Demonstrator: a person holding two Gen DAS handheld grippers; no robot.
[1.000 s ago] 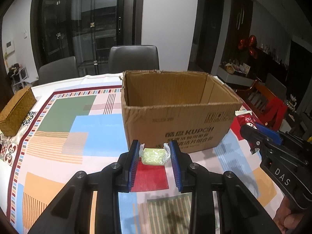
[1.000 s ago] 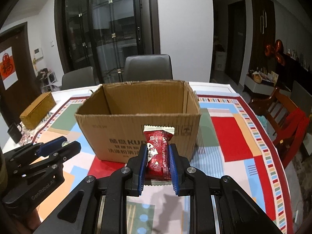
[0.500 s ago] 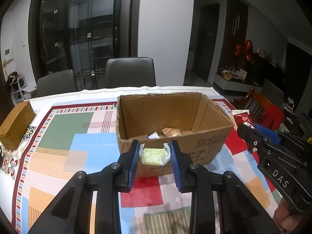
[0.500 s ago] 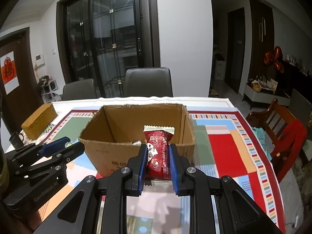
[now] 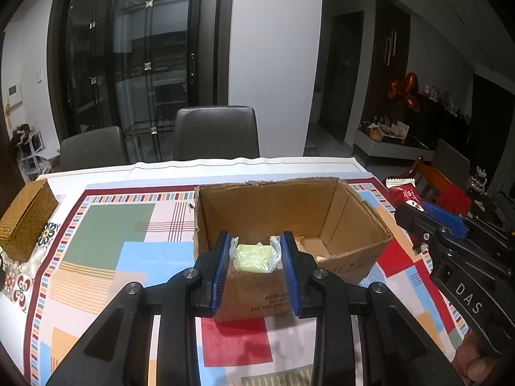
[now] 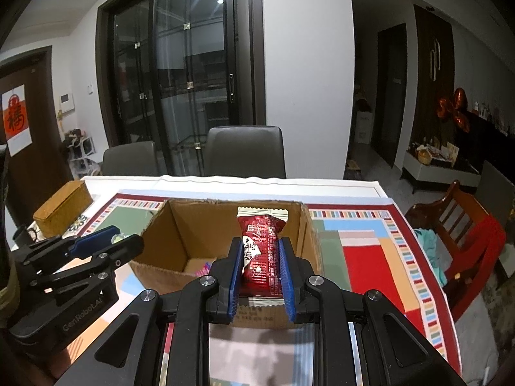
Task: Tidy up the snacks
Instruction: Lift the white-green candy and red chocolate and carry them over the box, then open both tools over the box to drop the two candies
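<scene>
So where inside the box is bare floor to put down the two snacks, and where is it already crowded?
In the cardboard box, the floor by the right wall looks bare. The near-left part, behind the yellow snack in the left tool, already holds wrapped pieces. The right tool holds the red snack. The tablecloth left of the box, up to the woven box, is bare.
</scene>
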